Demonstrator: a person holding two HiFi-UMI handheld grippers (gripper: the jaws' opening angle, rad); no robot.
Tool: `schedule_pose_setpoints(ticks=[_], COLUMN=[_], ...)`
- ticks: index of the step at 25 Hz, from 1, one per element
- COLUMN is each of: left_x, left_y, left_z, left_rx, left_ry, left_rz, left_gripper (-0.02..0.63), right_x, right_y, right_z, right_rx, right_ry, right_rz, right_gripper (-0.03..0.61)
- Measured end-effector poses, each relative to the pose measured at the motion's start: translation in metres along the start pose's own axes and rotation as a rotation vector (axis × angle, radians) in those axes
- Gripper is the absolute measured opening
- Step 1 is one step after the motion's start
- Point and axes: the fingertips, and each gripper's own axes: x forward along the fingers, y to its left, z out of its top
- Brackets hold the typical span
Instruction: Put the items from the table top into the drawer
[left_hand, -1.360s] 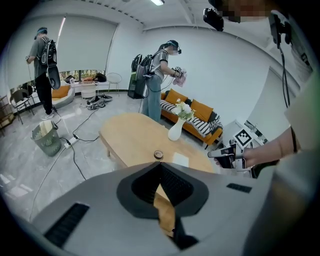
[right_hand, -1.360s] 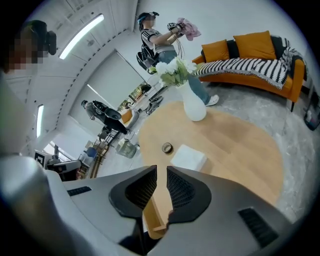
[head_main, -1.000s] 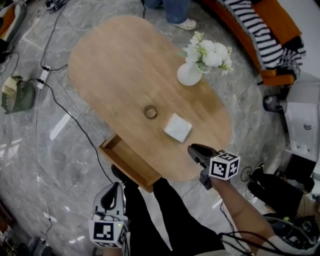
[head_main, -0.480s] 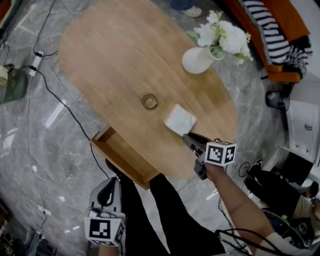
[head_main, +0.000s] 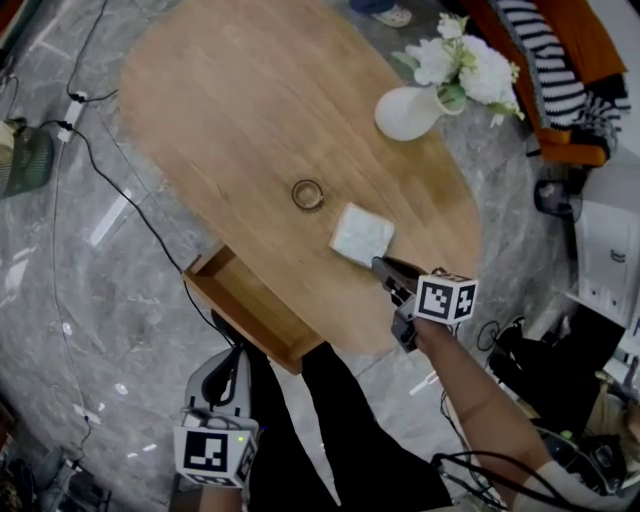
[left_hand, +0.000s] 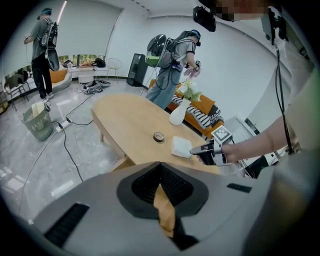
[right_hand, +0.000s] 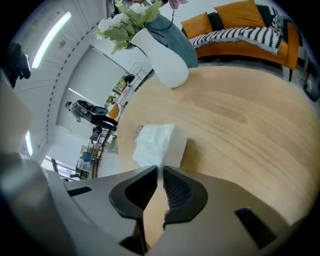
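The right gripper (head_main: 382, 265) (right_hand: 160, 170) is pictured with its jaws closing on the near edge of the napkin (head_main: 361, 234) (right_hand: 155, 144), which lies on the table (head_main: 250, 110) just ahead of its tips. The left gripper (head_main: 226, 360) (left_hand: 161, 165) is held clenched and empty, below the open drawer (head_main: 250, 315).

Staged living room in a studio: orange sofa (right_hand: 250, 50), flower vase (head_main: 410, 113), marble floor (head_main: 60, 300), rig-wearing people (left_hand: 175, 65).

Most of the counter (head_main: 230, 110) lay open; the small ring (head_main: 307, 193) and white napkin (head_main: 361, 233) sat near its front edge, the vase (head_main: 410, 112) stood far off, and the drawer (head_main: 250, 315) gaped below.
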Motion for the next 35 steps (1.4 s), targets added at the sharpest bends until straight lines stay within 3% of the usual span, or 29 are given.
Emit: schedule_pose_setpoints(ticks=[15, 35], left_x=[-0.016, -0.055], left_y=[0.006, 0.071], left_z=[-0.022, -0.056], left_rx=[0.02, 0.008], left_ry=[0.001, 0.021], left_rz=[-0.048, -0.045], left_gripper=[0.001, 0.001], right_x=[0.009, 0.065], right_y=[0.059, 0.153], right_z=[-0.025, -0.105], right_rx=[-0.032, 0.005], right_ry=[-0.01, -0.003], right_rz=[0.074, 0.117], right_gripper=[0.057, 0.057])
